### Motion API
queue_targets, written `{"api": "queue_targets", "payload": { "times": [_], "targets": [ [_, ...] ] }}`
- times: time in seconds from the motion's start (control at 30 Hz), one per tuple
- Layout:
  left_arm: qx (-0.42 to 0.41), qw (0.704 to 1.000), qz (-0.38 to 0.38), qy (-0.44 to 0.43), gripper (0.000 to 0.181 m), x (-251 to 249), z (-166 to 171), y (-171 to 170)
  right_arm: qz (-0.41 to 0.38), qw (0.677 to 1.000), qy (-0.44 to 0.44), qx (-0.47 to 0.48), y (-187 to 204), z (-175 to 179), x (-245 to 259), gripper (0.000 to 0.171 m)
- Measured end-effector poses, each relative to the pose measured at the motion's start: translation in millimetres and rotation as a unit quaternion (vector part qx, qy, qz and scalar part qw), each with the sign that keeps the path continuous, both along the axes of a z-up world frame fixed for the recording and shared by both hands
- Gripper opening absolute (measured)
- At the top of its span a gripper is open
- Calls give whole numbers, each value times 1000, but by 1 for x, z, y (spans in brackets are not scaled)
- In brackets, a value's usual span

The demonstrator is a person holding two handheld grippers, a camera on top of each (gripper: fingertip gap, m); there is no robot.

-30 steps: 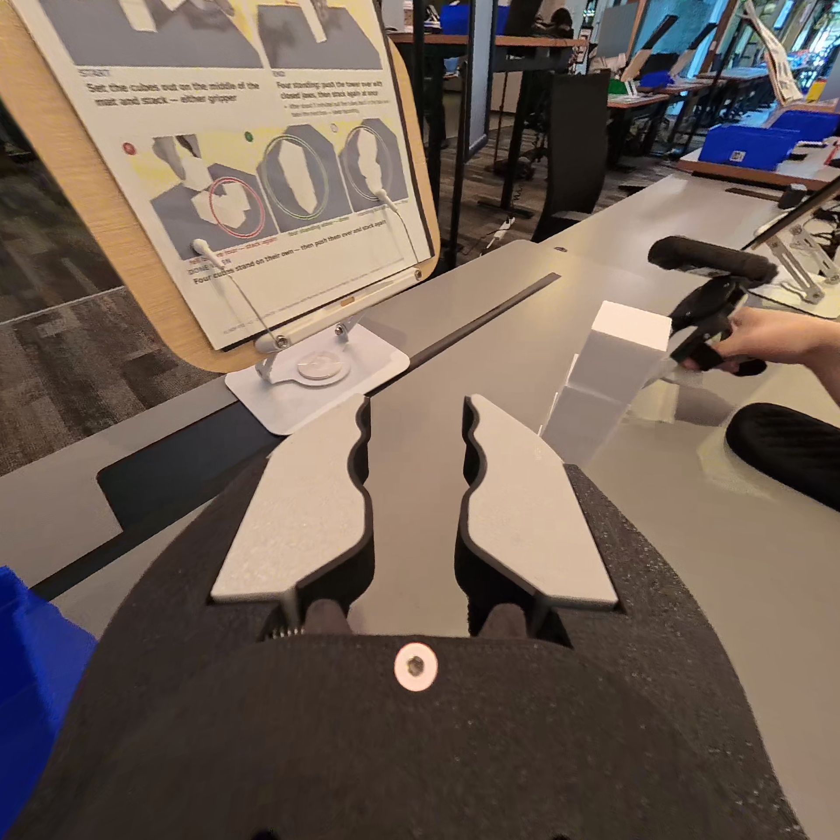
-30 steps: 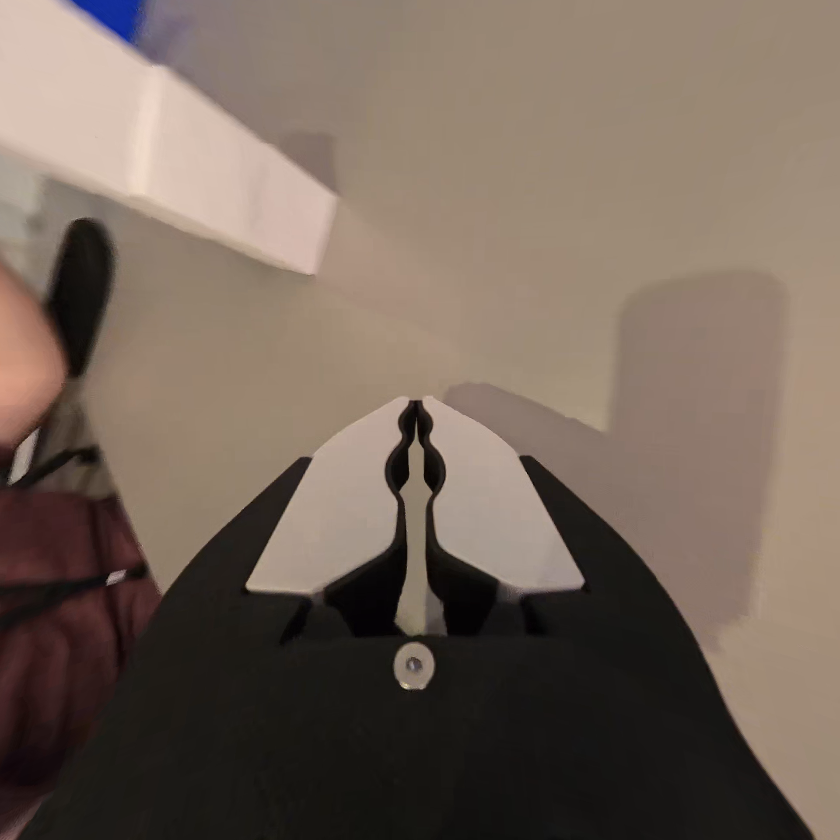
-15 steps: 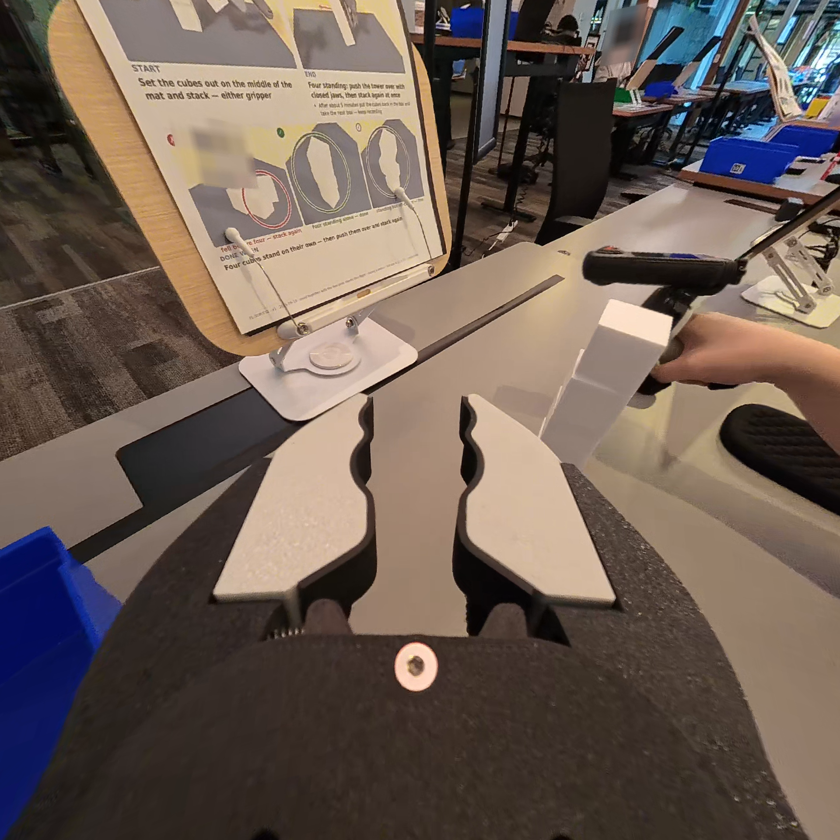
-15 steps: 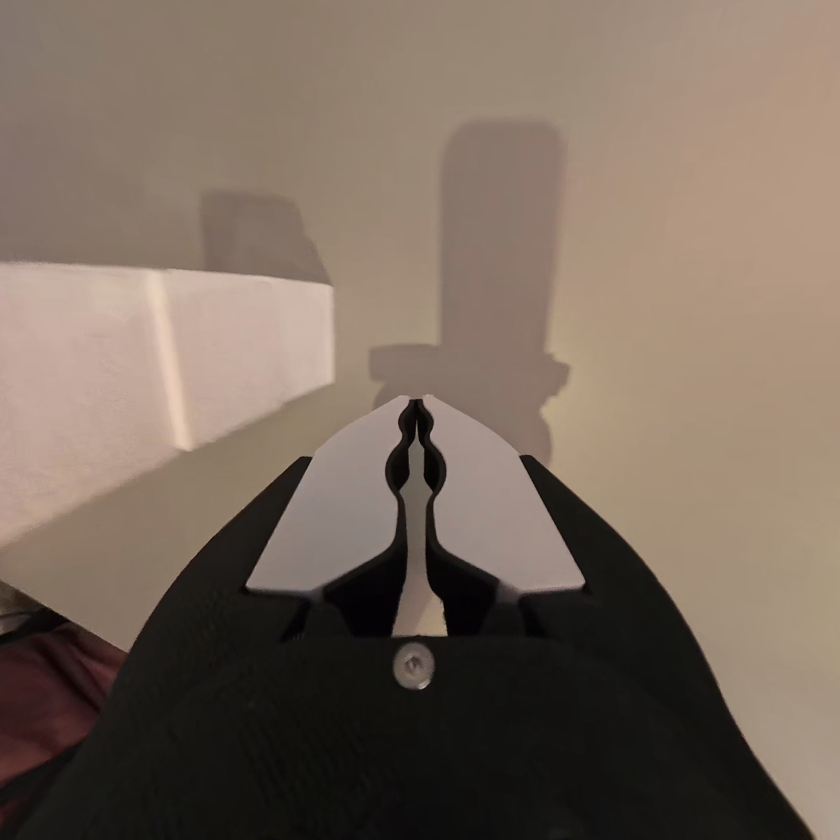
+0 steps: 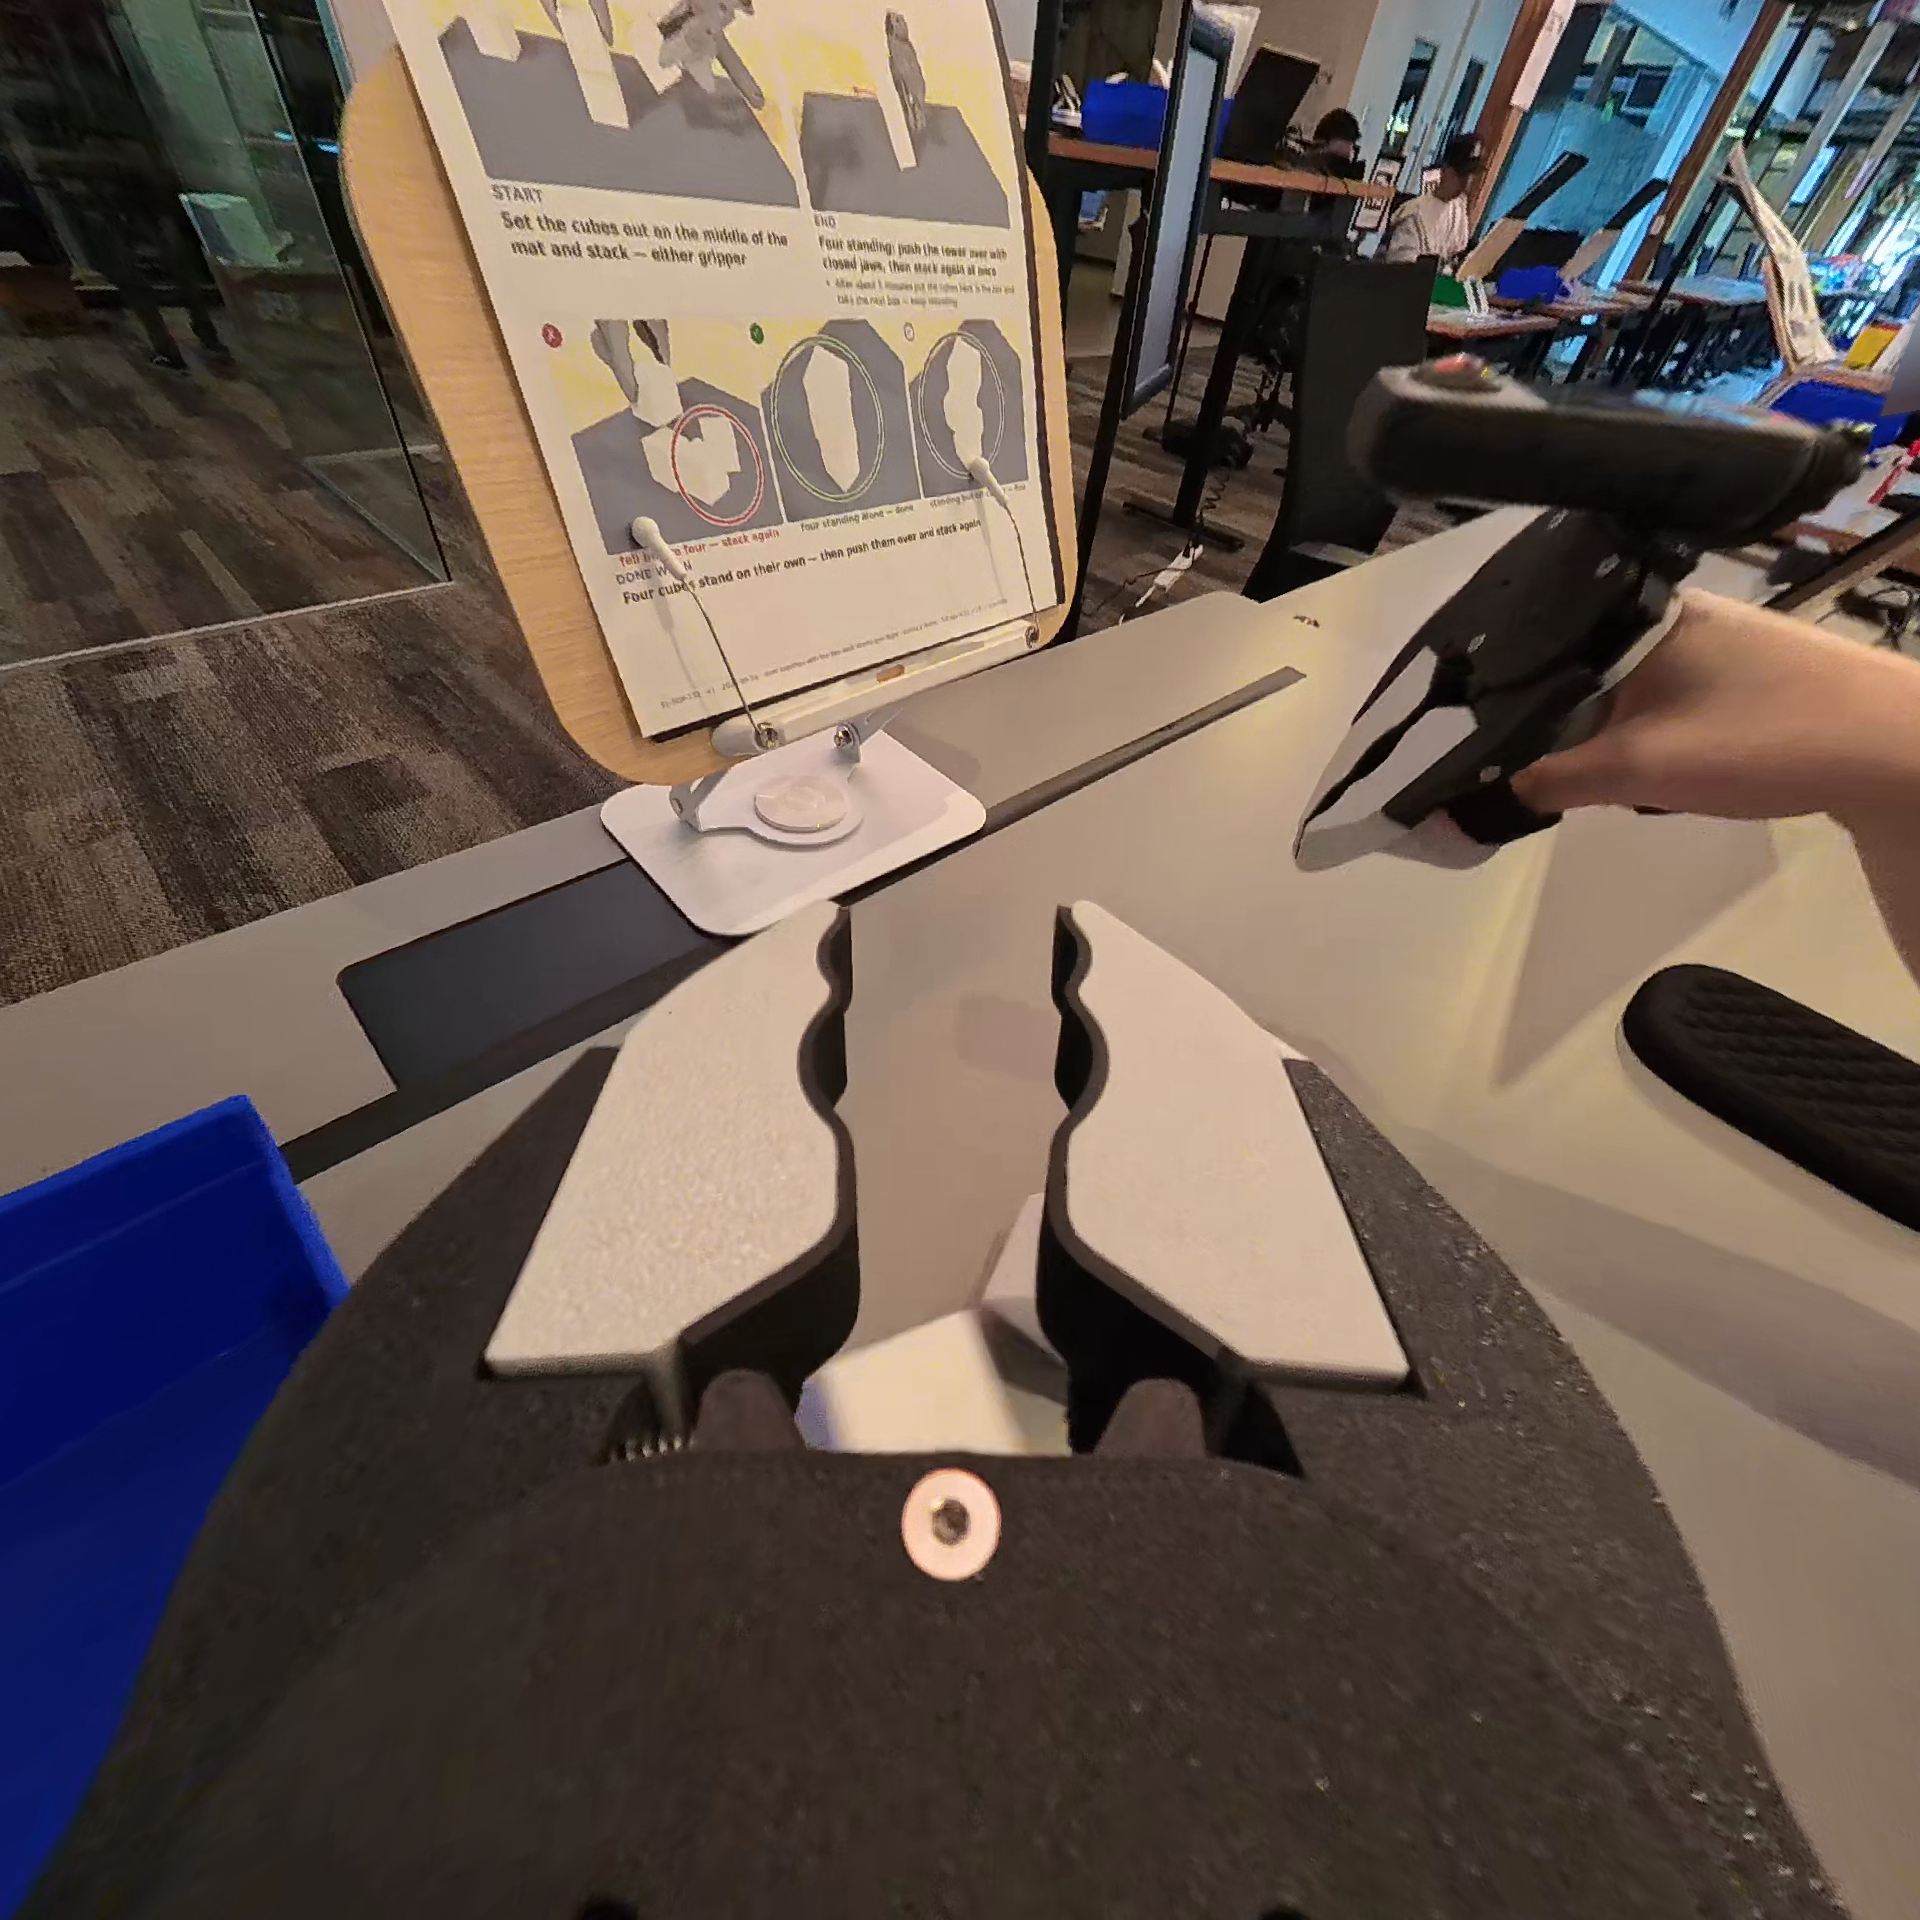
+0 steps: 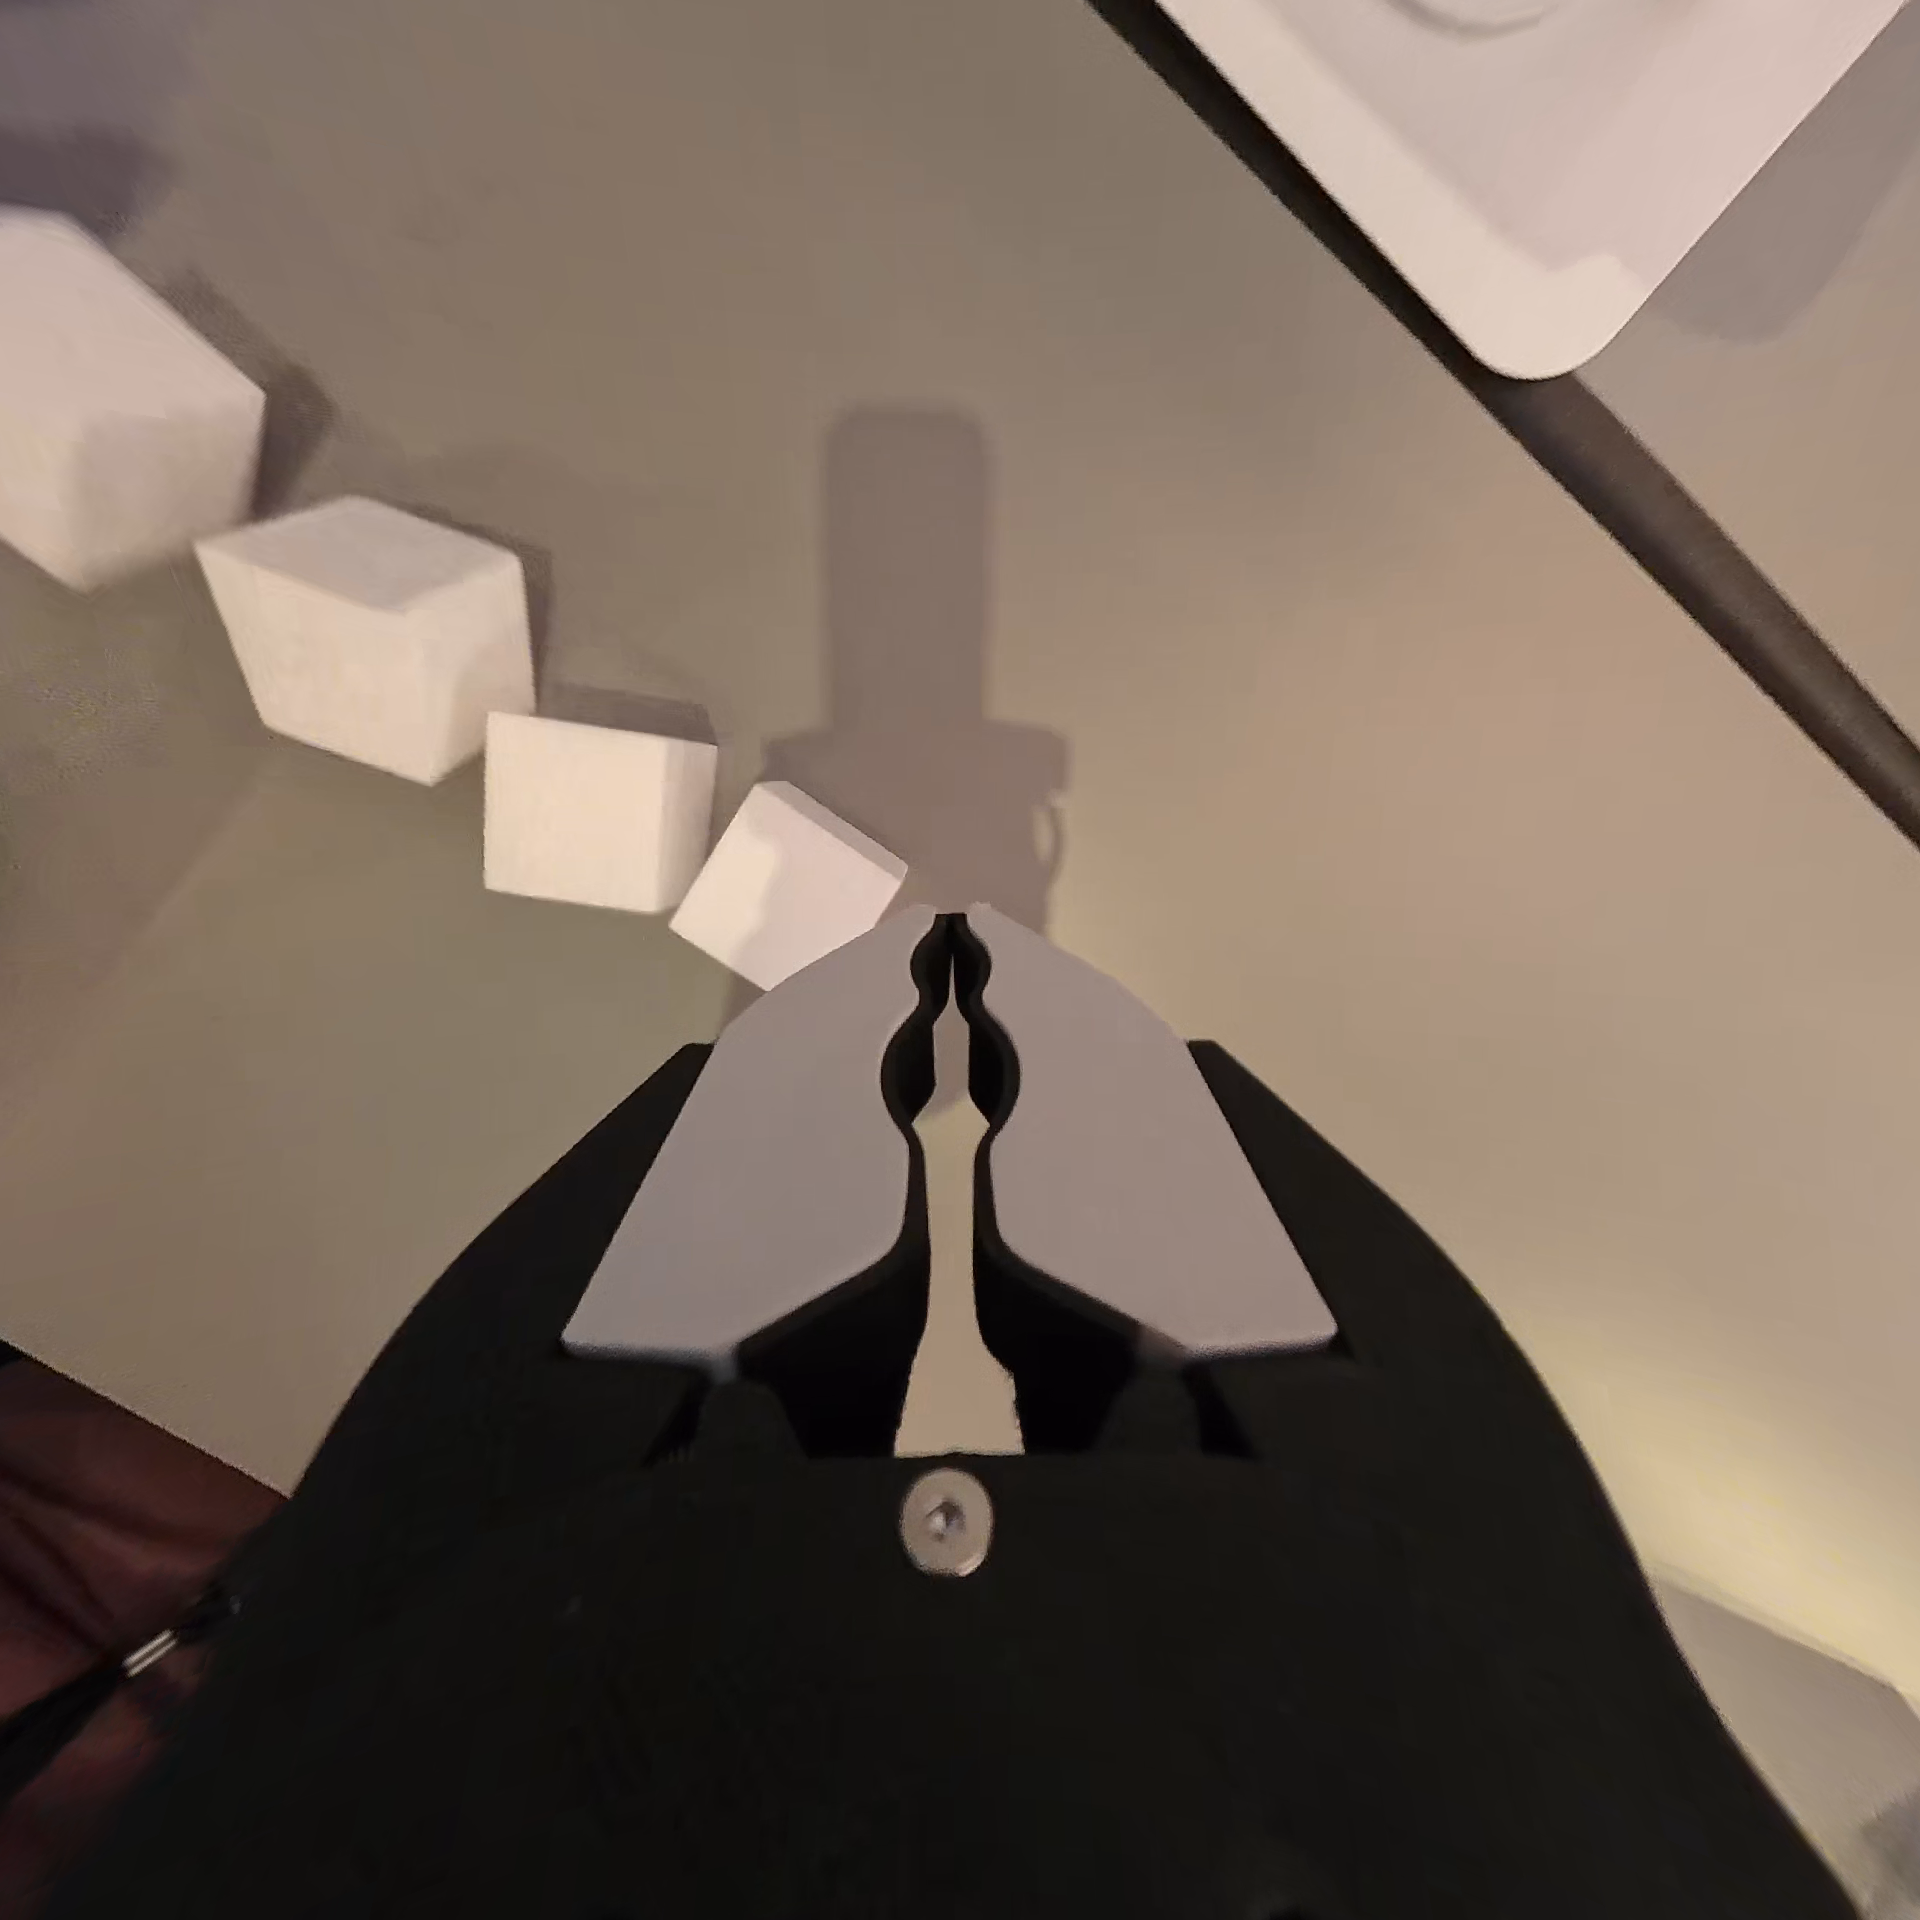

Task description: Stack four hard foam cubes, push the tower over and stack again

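Note:
Several white foam cubes lie toppled in a loose row on the grey mat (image 6: 1351,935) in the right wrist view: a far one (image 6: 114,405), then one (image 6: 374,634), another (image 6: 592,810) and the nearest (image 6: 790,894), tilted. My right gripper (image 6: 951,920) is shut and empty, its tip just right of the nearest cube. It also shows in the left wrist view (image 5: 1340,831), held in a hand above the mat. My left gripper (image 5: 951,925) is open and empty; one white cube (image 5: 935,1382) shows below it through the gap between the fingers.
An instruction board (image 5: 727,364) stands on a white base (image 5: 800,842) at the table's far edge; the base also shows in the right wrist view (image 6: 1538,156) beside a dark slot (image 6: 1558,416). A blue bin (image 5: 135,1351) is at the left. A black pad (image 5: 1787,1091) lies at the right. Across from one pair of fingers to the other is roughly 25 centimeters.
The leaning tower has fallen and its cubes now lie apart in a row on the mat. My shut right gripper has swept left past where it stood. My left gripper stays open.

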State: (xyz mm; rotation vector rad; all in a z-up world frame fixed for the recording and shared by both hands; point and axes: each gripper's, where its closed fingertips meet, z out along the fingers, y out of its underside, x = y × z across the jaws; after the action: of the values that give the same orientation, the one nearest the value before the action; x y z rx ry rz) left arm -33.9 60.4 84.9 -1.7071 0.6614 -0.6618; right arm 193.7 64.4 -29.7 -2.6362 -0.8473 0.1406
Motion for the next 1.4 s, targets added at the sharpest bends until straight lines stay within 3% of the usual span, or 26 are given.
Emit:
{"api": "queue_targets", "payload": {
  "times": [0.13, 0.27, 0.4, 0.63, 0.73, 0.83, 0.93, 1.03, 1.17, 1.4],
  "targets": [
    [6, 1000, -11, 9, 37, 0, 0, -4, 49, 997, 53, 30, -3, 6, -2, 1],
    [7, 999, -2, 38, 37, -7, -3, -7, 167, 972, 130, 102, -6, 10, -3, 2],
    [11, 994, 29, 108, 37, -17, -12, -7, 270, 922, 177, 214, -7, 11, 7, 26],
    [-19, 953, 94, 288, 37, -28, -40, -12, 248, 905, 242, 247, 26, 1, 44, 48],
    [-14, 934, 131, 331, 37, -28, -37, -14, 245, 905, 248, 243, 42, 2, 49, 48],
    [-35, 936, 124, 329, 38, -16, -41, -22, 241, 891, 288, 254, 44, 14, 48, 49],
    [-61, 935, 128, 326, 41, -13, -50, -26, 259, 826, 398, 305, 22, 34, 43, 45],
    [-72, 949, 94, 291, 38, 5, -60, -27, 266, 844, 396, 246, 14, 32, 53, 49],
    [-137, 940, 95, 299, 42, -3, -83, -24, 249, 794, 485, 270, 8, 68, 62, 48],
    [-241, 919, 72, 305, 38, -7, -111, -32, 250, 812, 479, 222, 12, 41, 53, 54]
  ]
}}
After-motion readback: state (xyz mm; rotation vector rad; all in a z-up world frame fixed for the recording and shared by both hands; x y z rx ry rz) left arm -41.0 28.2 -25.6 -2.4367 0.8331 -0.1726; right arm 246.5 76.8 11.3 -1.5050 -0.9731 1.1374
